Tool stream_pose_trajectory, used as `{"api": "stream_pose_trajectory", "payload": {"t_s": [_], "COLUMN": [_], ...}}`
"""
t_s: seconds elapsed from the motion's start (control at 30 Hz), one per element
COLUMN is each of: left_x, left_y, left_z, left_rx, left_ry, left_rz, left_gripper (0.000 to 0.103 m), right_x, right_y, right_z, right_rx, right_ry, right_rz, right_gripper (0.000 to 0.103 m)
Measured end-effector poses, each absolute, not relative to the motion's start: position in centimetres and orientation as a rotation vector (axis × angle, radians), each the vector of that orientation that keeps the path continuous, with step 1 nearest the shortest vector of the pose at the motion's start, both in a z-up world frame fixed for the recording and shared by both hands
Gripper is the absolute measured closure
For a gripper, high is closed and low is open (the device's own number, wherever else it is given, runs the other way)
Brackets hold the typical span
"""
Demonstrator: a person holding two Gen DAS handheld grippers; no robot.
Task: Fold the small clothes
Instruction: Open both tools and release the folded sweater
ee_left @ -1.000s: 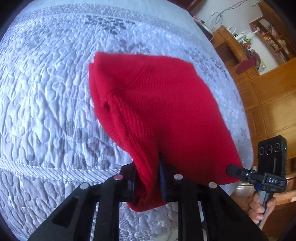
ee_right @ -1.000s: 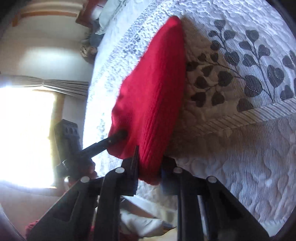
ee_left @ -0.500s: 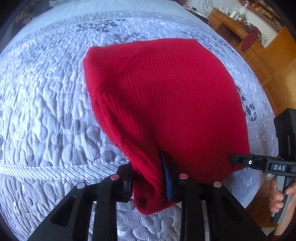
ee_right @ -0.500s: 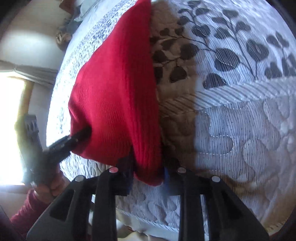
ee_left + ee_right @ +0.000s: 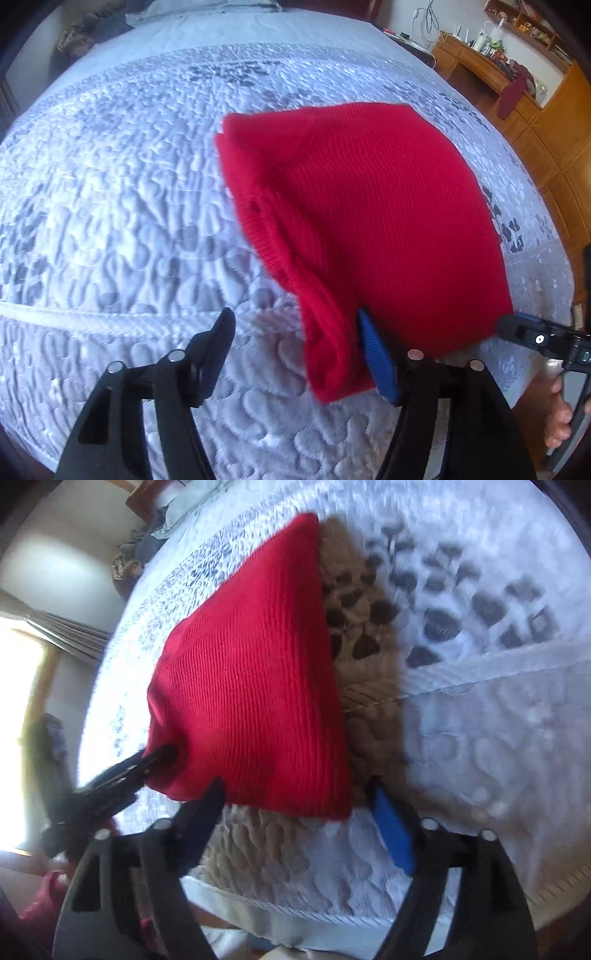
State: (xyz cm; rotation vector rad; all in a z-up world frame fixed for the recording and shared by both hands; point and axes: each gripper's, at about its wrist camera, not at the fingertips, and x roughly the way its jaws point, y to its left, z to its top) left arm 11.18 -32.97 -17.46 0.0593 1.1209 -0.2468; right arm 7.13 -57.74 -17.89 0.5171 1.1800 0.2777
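**Red knit on quilted bed, both grippers releasing**

Pale quilted bedspread (image 5: 122, 206) across most of both views; raised seam band crossing lower left of the left wrist view. Wooden cabinets (image 5: 550, 122) at upper right, beyond the bed edge. Bright window with curtain (image 5: 48, 635) at left of the right wrist view. Dark leaf print on the spread at upper right of that view, blurred.

Red knit garment (image 5: 373, 221) folded, at centre to right of the left wrist view, lower corner drooping toward bottom centre. Left edge of garment showing ribbed layers. Wide bare spread to the left and above it; little margin to the right before the bed edge.

Left gripper (image 5: 295, 347): jaws well apart and opening. Garment corner between them, lying against the blue-padded finger (image 5: 376, 354); black finger (image 5: 214, 347) clear of the cloth, bare quilt in the gap.

Right gripper (image 5: 295, 805): jaws well apart and opening. Lower hem of garment (image 5: 251, 686) between them; contact with either finger cannot be told. Shadow on the spread just right of the garment.

Right gripper tip also visible at right edge of the left wrist view, at the garment's lower right corner, with a hand (image 5: 561, 417) on its handle.
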Motion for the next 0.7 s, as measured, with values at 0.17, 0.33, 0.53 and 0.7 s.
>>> {"api": "stream_pose_trajectory", "payload": {"t_s": [0.17,0.33,0.53,0.7], "left_x": [8.5,6.3,4.0,2.1], "left_y": [-31.8,-31.0,-30.6,-30.4], "left_z": [-15.8,-14.5,-13.4,-12.4], "left_rx": [0.093,0.12,0.148,0.143], "left_ry": [1.073,1.045,1.031,1.029], "left_rz": [-0.182,-0.145,-0.099,-0.09], "left_gripper": [0.021,0.017,0.014,0.014], "right_x": [4.2,1.9,-0.2,-1.7], "right_y": [-56.1,-55.4,-55.1,-53.9], "right_z": [-15.8,-15.3,-14.1,-12.4], "right_rx": [0.376,0.284,0.23,0.2], "right_ry": [1.128,1.12,1.121,1.117], "right_rz": [0.117,0.001,-0.047,-0.047], "right_gripper": [0.011,0.008,0.006,0.005]}}
